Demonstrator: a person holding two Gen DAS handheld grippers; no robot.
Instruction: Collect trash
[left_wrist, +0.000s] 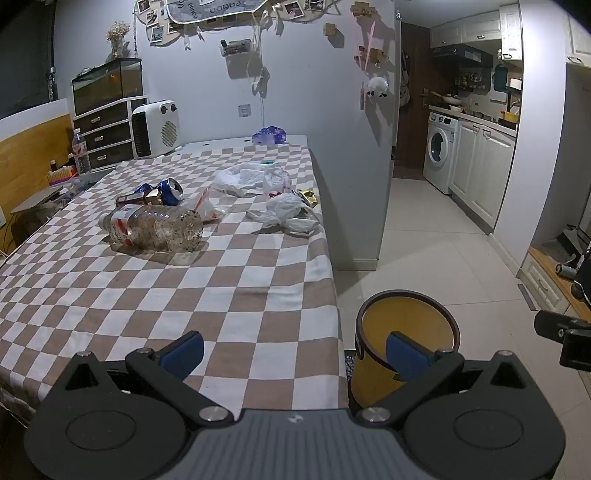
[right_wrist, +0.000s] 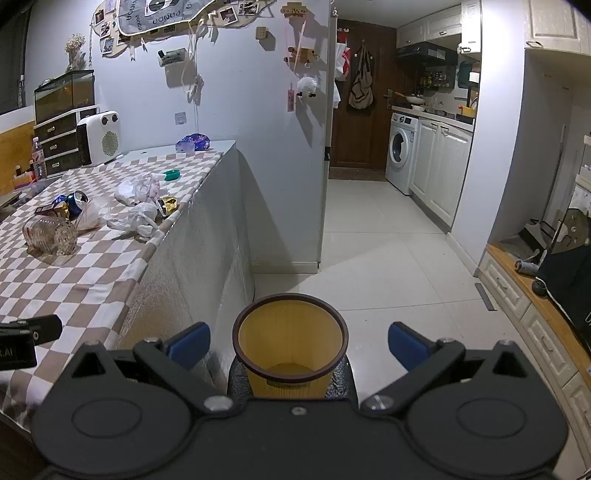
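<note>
On the checked table, a light, stiff bottle, best gripped mid-body, is being faced by two open, empty grippers.

The left gripper is sitting low in its own view, its body filling the six o'clock edge and its two blue-padded fingers pointing toward twelve o'clock. The jaws are standing wide apart, with nothing between the pads. The right gripper is posing the same way in its view: body at six o'clock, blue fingers reaching toward twelve, spread wide and gripping nothing. Each is showing in the other's camera: a black part of the right gripper is poking in at four o'clock of the left view, and the left gripper at eight o'clock of the right view.
</note>
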